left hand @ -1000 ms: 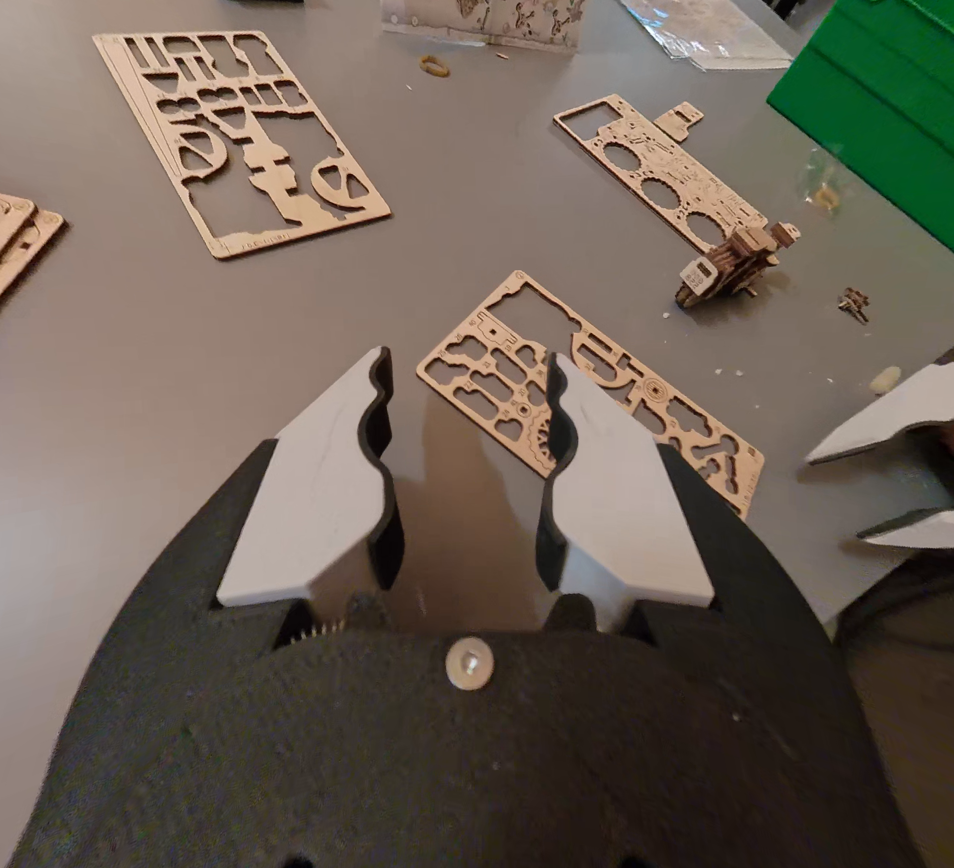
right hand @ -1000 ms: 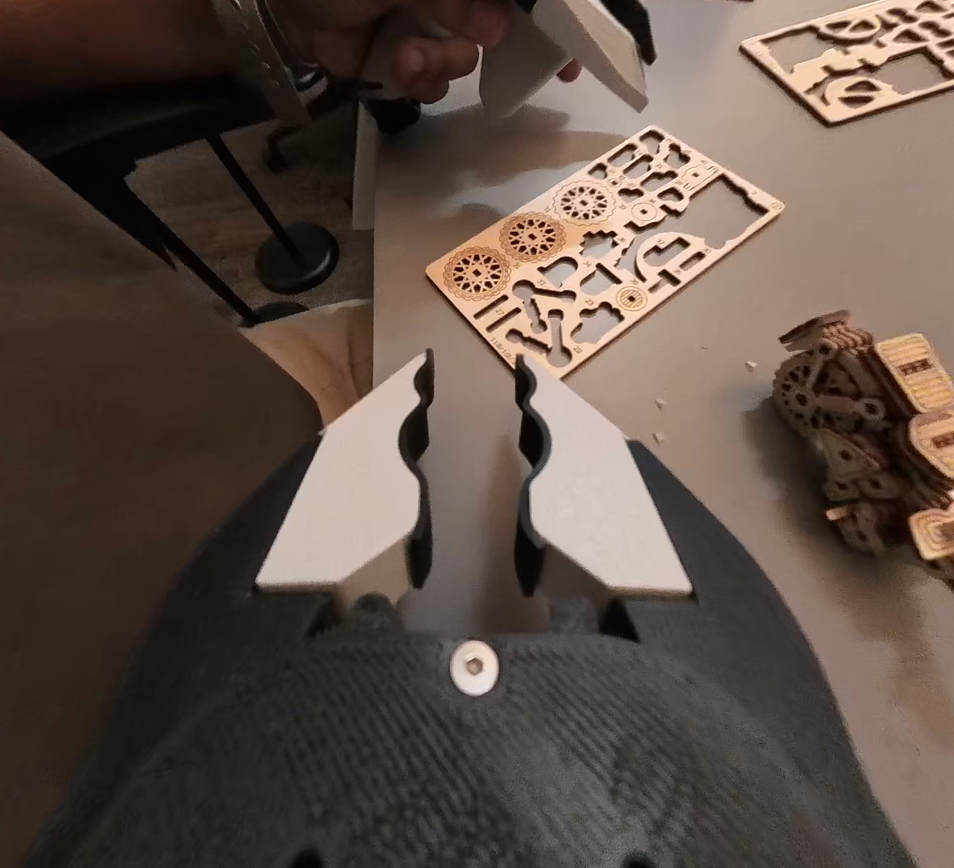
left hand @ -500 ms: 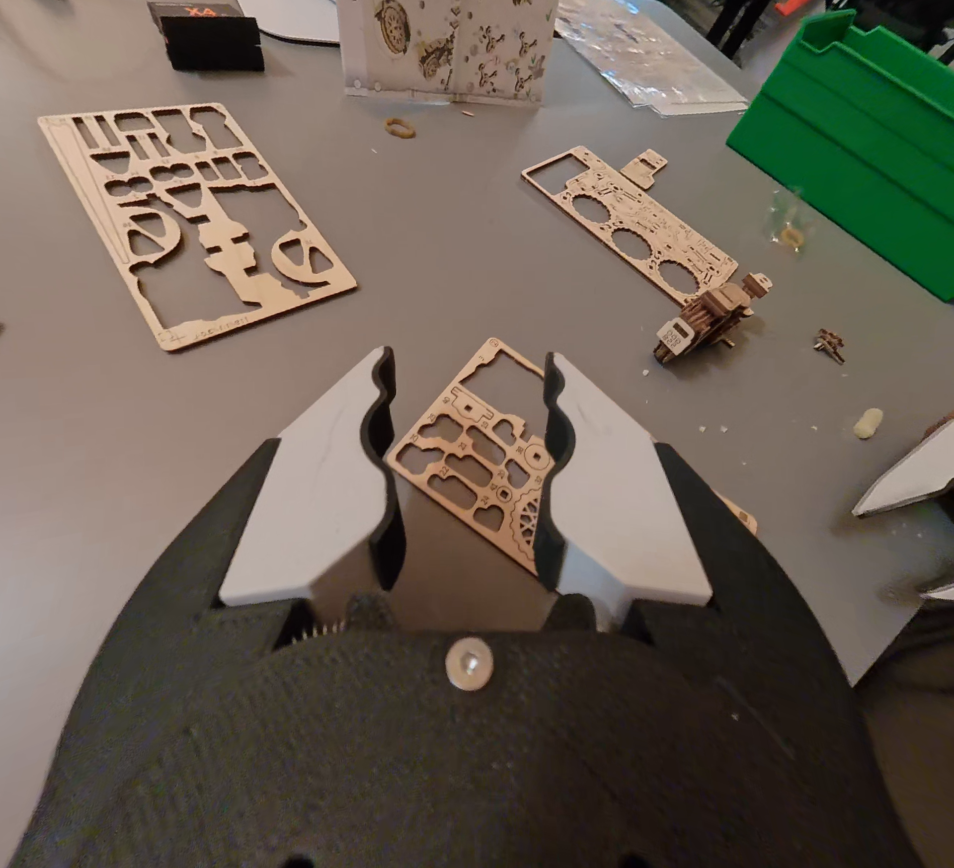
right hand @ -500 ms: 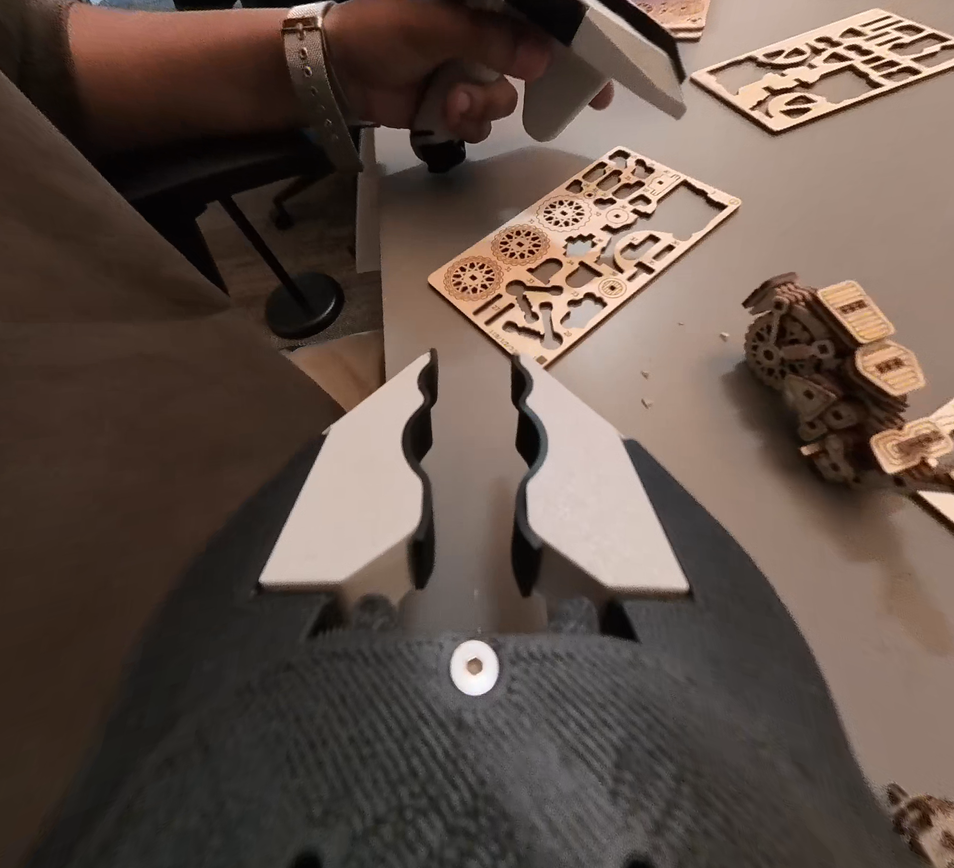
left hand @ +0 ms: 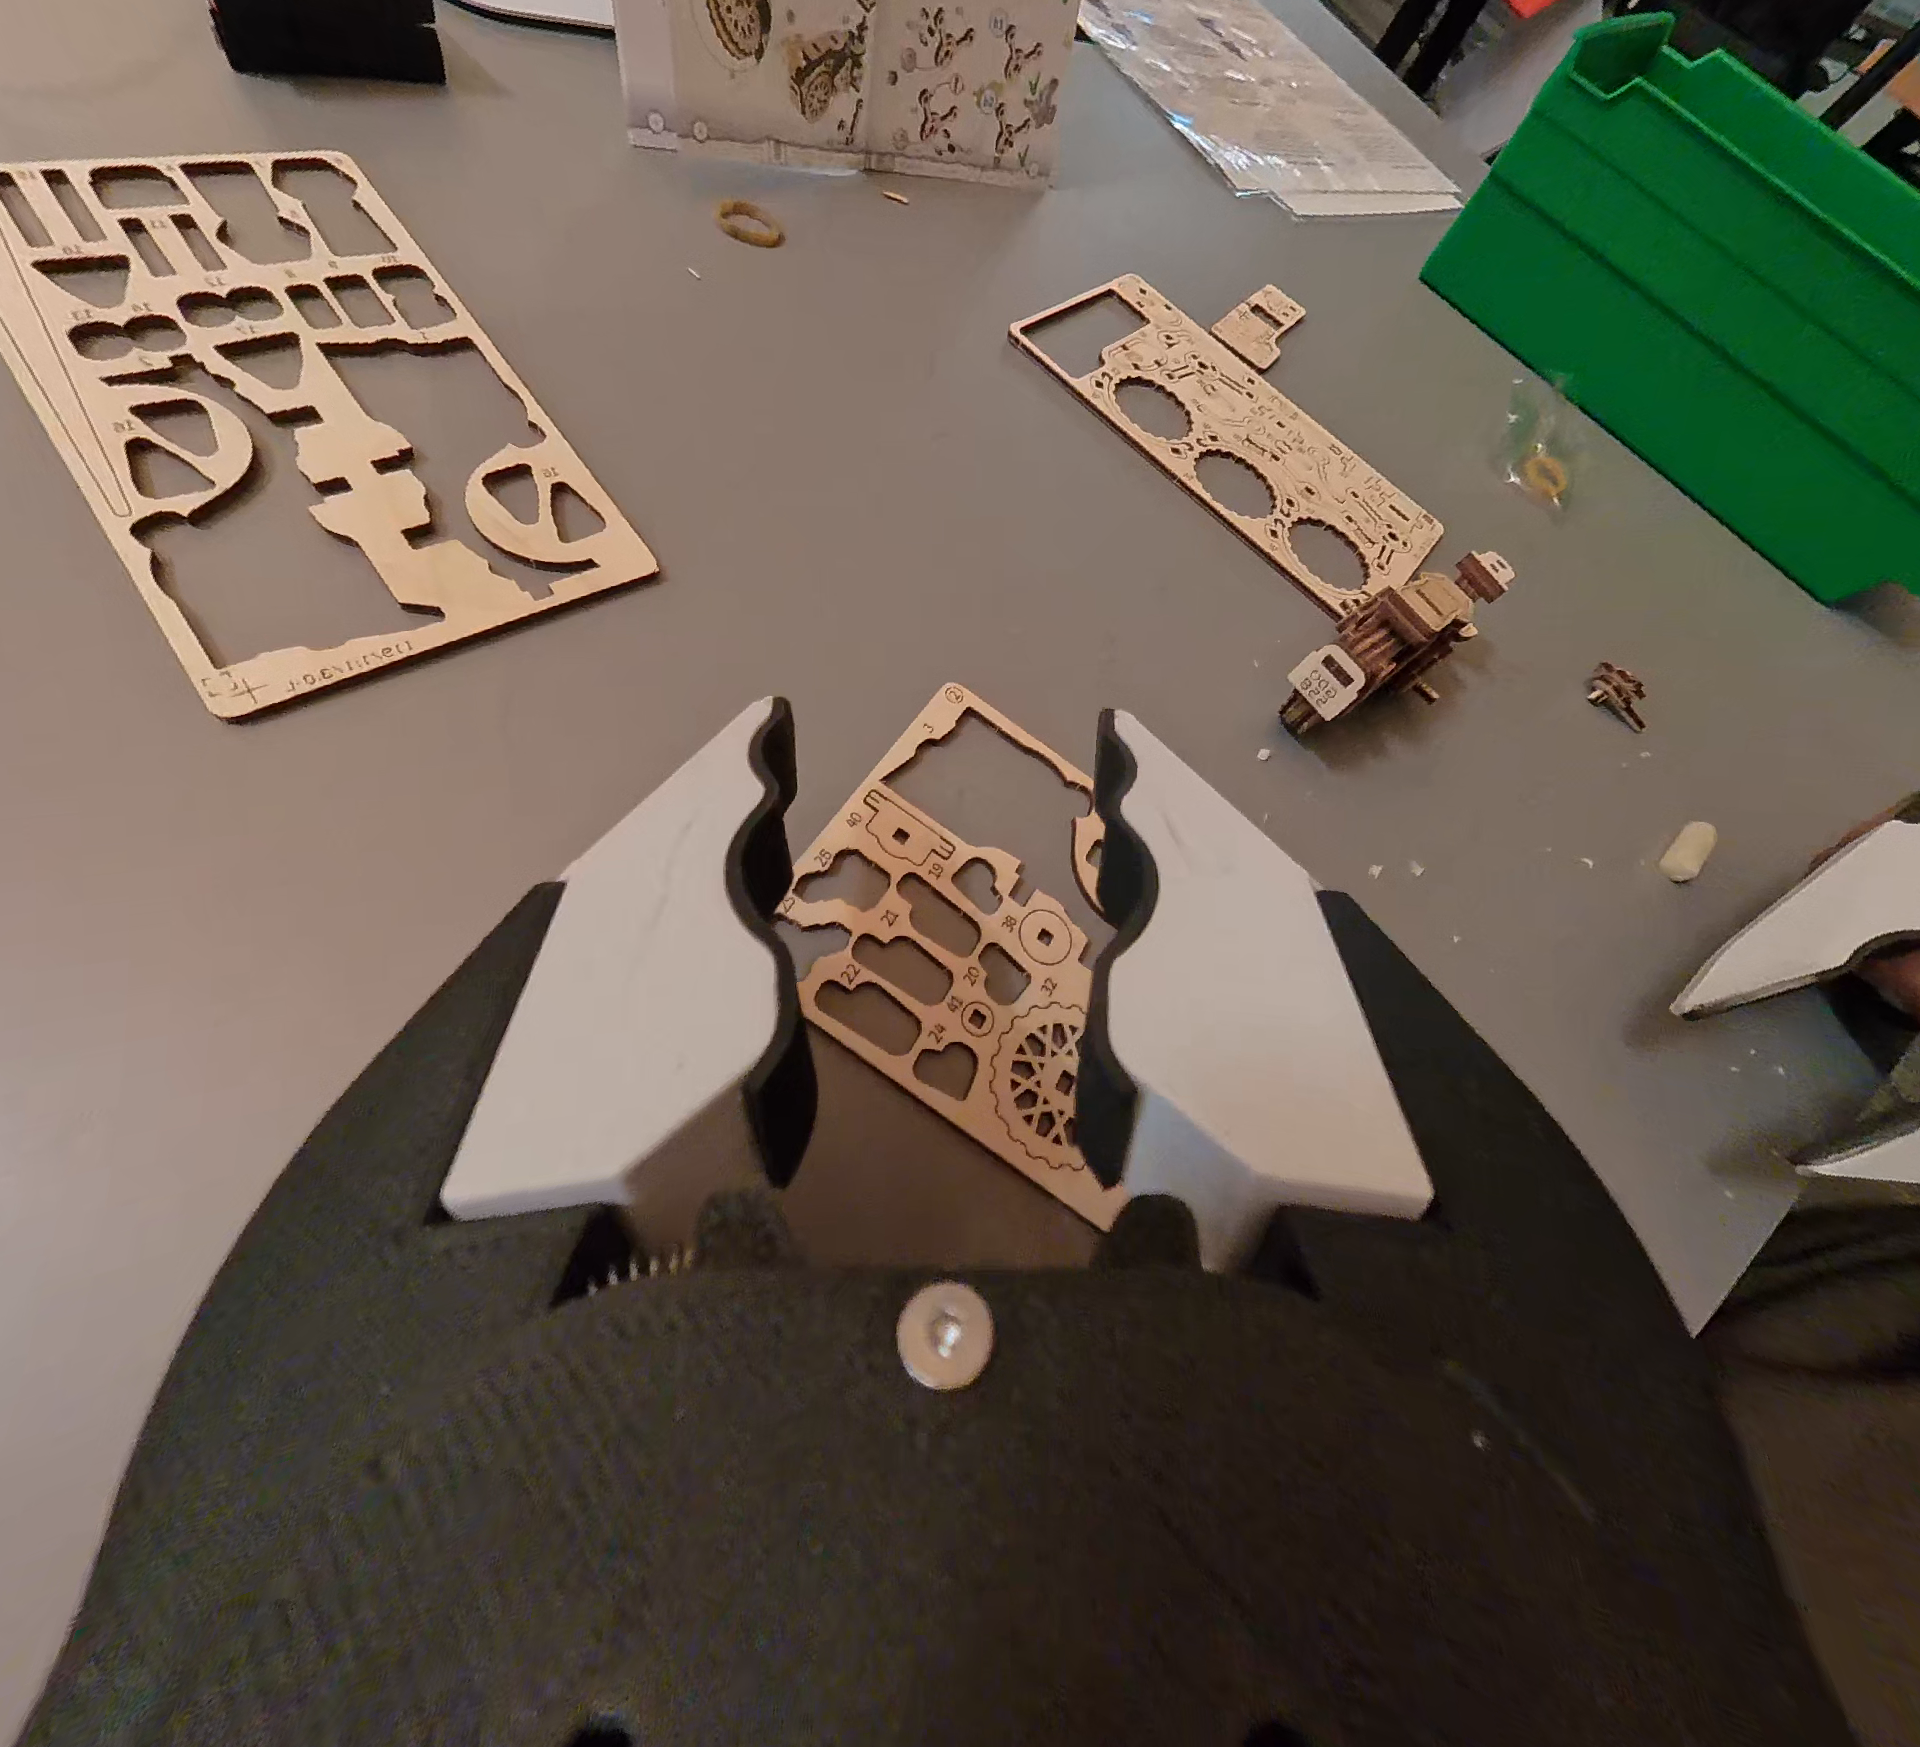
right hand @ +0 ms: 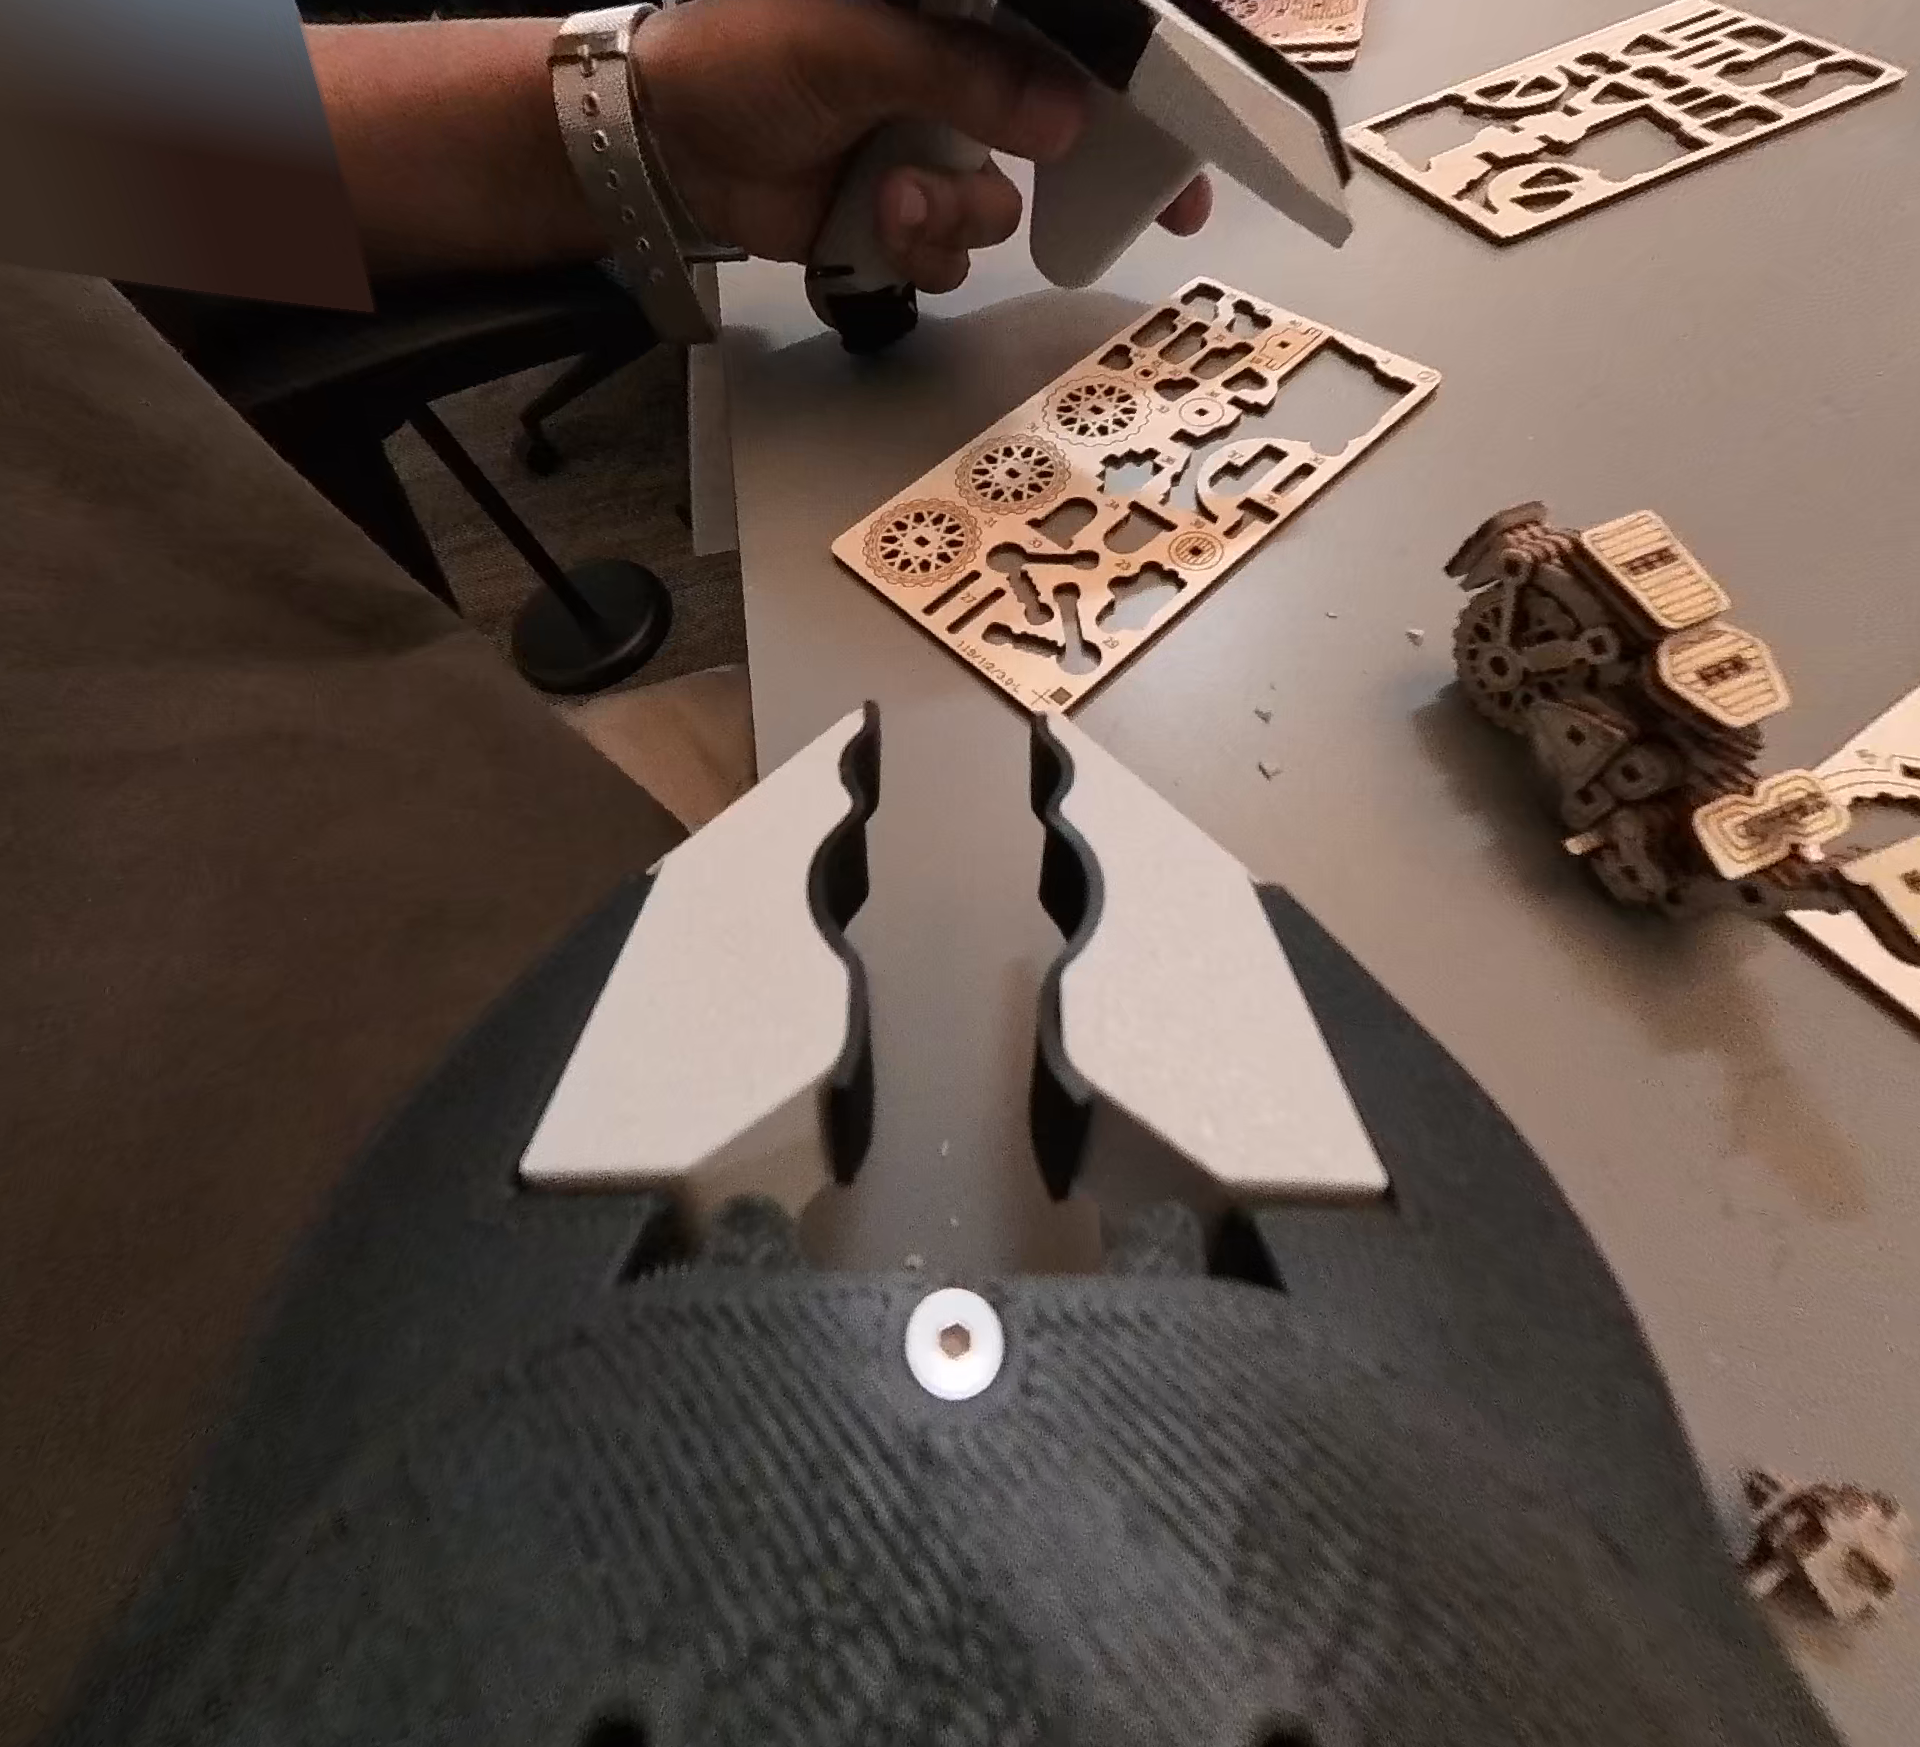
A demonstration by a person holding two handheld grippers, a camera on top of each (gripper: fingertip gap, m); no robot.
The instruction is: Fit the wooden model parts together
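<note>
A wooden part sheet with gear wheels [left hand: 935, 928] lies flat on the grey table, seen between my left gripper's fingers; it also shows in the right wrist view [right hand: 1132, 492]. My left gripper [left hand: 940, 721] is open and empty, held above the sheet's near end. A half-built wooden model [left hand: 1382, 648] lies to the right, also in the right wrist view [right hand: 1621, 721]. A small wooden sub-assembly [left hand: 1616, 691] lies beyond it. My right gripper [right hand: 954, 721] is open and empty above the table's near edge, left of the model.
A large punched-out sheet [left hand: 281, 430] lies at far left, and a narrow sheet with three round holes [left hand: 1247, 440] behind the model. An instruction booklet [left hand: 852, 4] stands at the back. A green bin [left hand: 1714, 295] stands at right. The table edge [right hand: 727, 450] is near. My right tips are roughly 15 cm from the small wooden sub-assembly [left hand: 1616, 691]. Seen from the right wrist view [right hand: 1793, 1483] as well.
My left gripper has drawn back and tilted up, so the gear sheet now sits between its fingers. My right gripper has drawn back too. Both stay open.
</note>
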